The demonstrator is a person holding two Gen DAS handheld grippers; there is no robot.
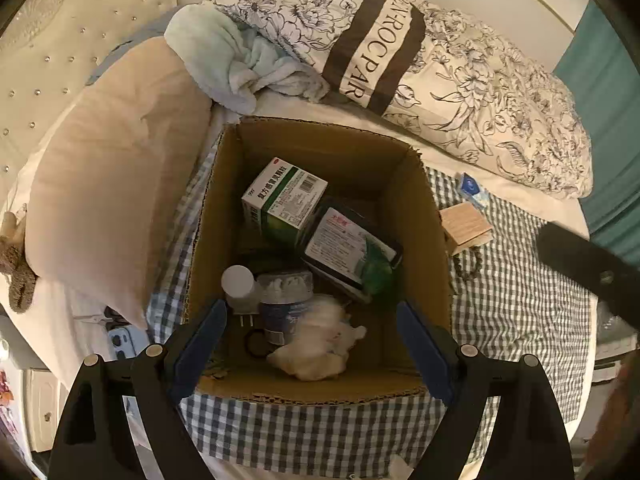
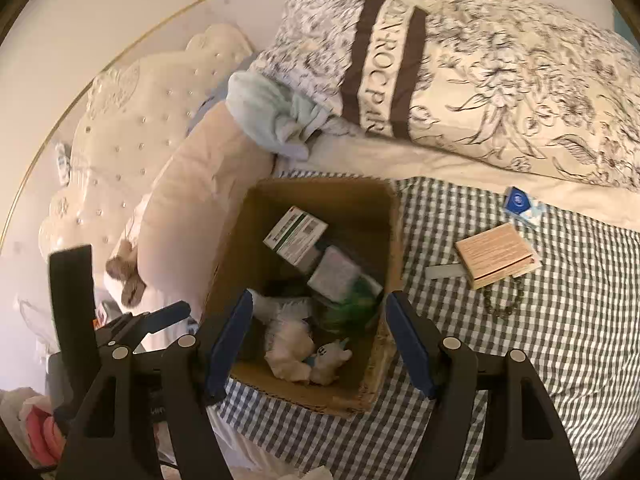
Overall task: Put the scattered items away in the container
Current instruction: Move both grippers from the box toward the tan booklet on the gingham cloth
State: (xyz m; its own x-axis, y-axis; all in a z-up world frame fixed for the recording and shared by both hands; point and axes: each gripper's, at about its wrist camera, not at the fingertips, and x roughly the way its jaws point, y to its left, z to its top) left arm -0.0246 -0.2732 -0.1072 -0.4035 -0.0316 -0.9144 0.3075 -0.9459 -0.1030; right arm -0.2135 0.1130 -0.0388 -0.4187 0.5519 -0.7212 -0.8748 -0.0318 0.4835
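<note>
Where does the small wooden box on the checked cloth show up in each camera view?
Left wrist view: wooden box at right of centre, just right of the cardboard box.
Right wrist view: wooden box right of centre, farther from the cardboard box.
Shared landmark: the cardboard box.

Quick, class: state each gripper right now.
Left gripper: open, holding nothing, above the cardboard box.
Right gripper: open, holding nothing.

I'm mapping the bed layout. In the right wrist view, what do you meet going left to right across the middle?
Tufted headboard → beige pillow → cardboard box → small white bar → wooden box, all but the headboard lying on the bed, the last three on the checked cloth.
</note>
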